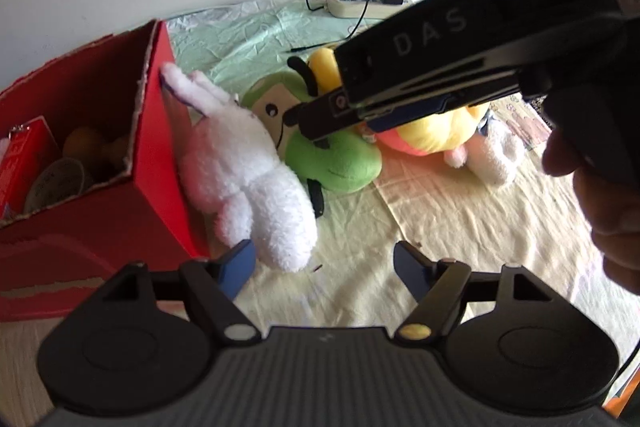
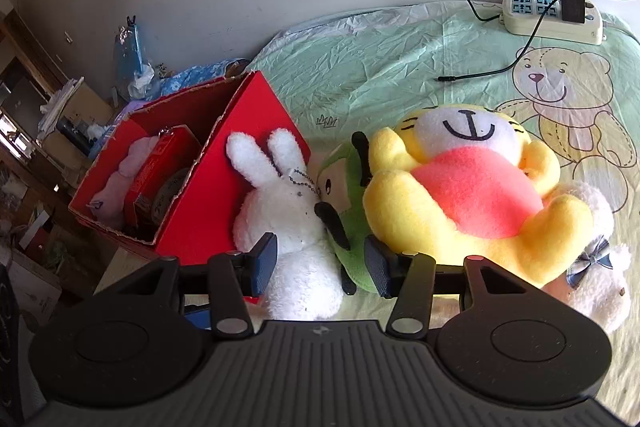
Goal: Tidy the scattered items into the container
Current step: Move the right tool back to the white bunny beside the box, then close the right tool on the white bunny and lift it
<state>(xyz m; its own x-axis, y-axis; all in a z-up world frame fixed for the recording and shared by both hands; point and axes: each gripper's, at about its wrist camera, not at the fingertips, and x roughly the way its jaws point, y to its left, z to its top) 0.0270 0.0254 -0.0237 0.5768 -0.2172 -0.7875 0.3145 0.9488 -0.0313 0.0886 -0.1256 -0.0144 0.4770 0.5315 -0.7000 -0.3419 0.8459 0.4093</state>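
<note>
white rabbit point(image 2: 288, 203) looks soft and light; better pinch its round body. right gripper point(image 2: 320, 263) is spread around its lower part, left gripper point(image 1: 324, 267) spread, empty.

White rabbit plush point(image 2: 288, 211) leans against the red box point(image 2: 224, 179), beside green plush point(image 2: 340, 187).

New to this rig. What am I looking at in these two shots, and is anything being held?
No robot: a person carries a handheld two-finger tool in each hand, each with a fisheye camera looking along its fingers. The left camera shows the left tool open over the sheet, with the right tool crossing above. The right tool is also open, holding nothing. On the bedsheet lie a white rabbit, a green plush and a yellow bear, beside the red box, already partly filled. A power strip sits behind.
</note>
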